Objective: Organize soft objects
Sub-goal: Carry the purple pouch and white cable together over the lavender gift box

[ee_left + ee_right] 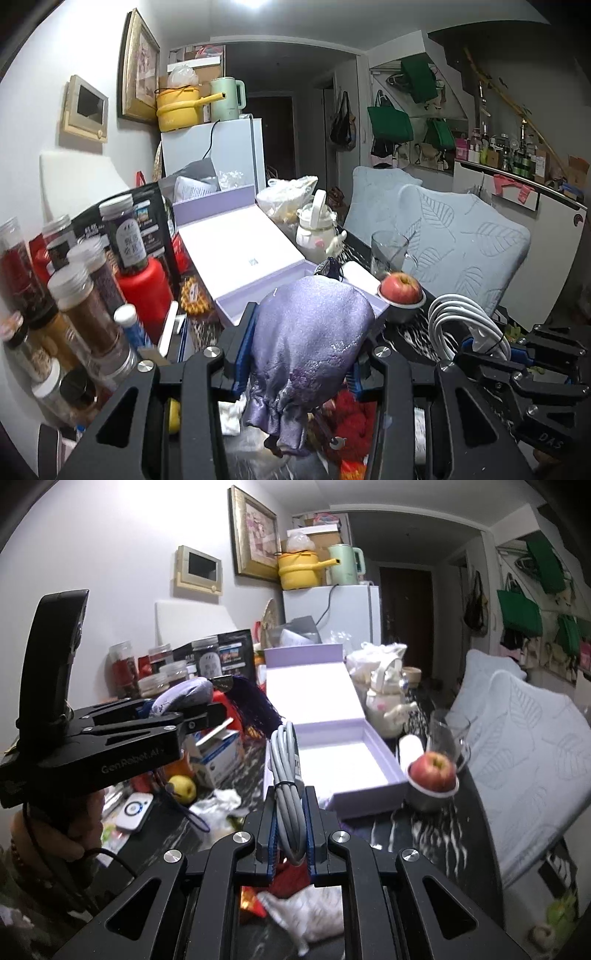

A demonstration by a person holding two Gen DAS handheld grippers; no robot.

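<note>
My left gripper (pixel 306 332) is shut on a shiny lilac drawstring pouch (pixel 310 354) and holds it above the table, just short of the open lilac box (pixel 243 254). It also shows at the left of the right wrist view (pixel 207 710), with the pouch (pixel 184 698) in it. My right gripper (pixel 291 812) is shut on a coiled white cable (pixel 286 775) and holds it upright in front of the box (pixel 351 760). The cable coil (pixel 461 325) also shows in the left wrist view, at the right.
A red apple (pixel 434 771) sits in a small metal bowl right of the box, by a glass (pixel 443 738) and a white kettle (pixel 388 701). Several spice jars (pixel 85 295) and a red bottle (pixel 144 291) crowd the left. A yellow fruit (pixel 183 788) and red fabric (pixel 351 410) lie below.
</note>
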